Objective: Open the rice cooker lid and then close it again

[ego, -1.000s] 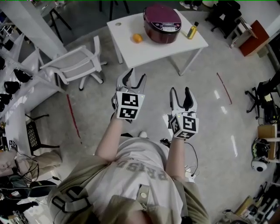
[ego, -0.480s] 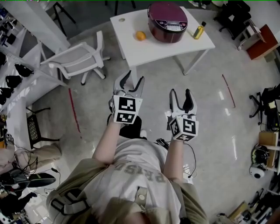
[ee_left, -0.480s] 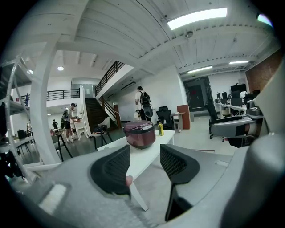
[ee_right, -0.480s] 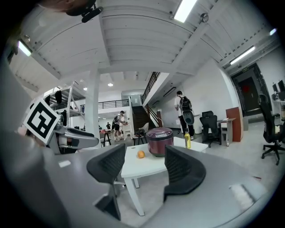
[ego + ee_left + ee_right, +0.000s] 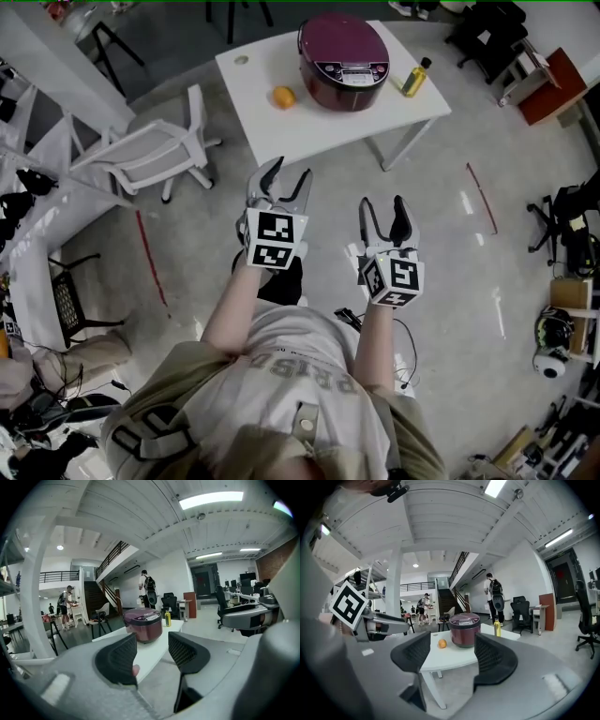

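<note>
Left gripper (image 5: 288, 171): jaws parted, nothing between. Right gripper (image 5: 382, 201): jaws apart, just eased wider, also empty. Both are over the floor, well short of the table (image 5: 309, 122) at 12 o'clock. Cooker (image 5: 344, 62) on the table's far side, lid down; panel print too small to read. Orange (image 5: 284, 97) at its 9 o'clock, bottle (image 5: 413, 78) at 3. Shirt lettering unreadable.

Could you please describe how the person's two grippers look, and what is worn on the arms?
The left gripper and the right gripper are both light grey. Each has two curved fingers faced in dark mesh, and each bears a white cube with black square markers. The person wears a light, short-sleeved T-shirt with printed letters.
</note>
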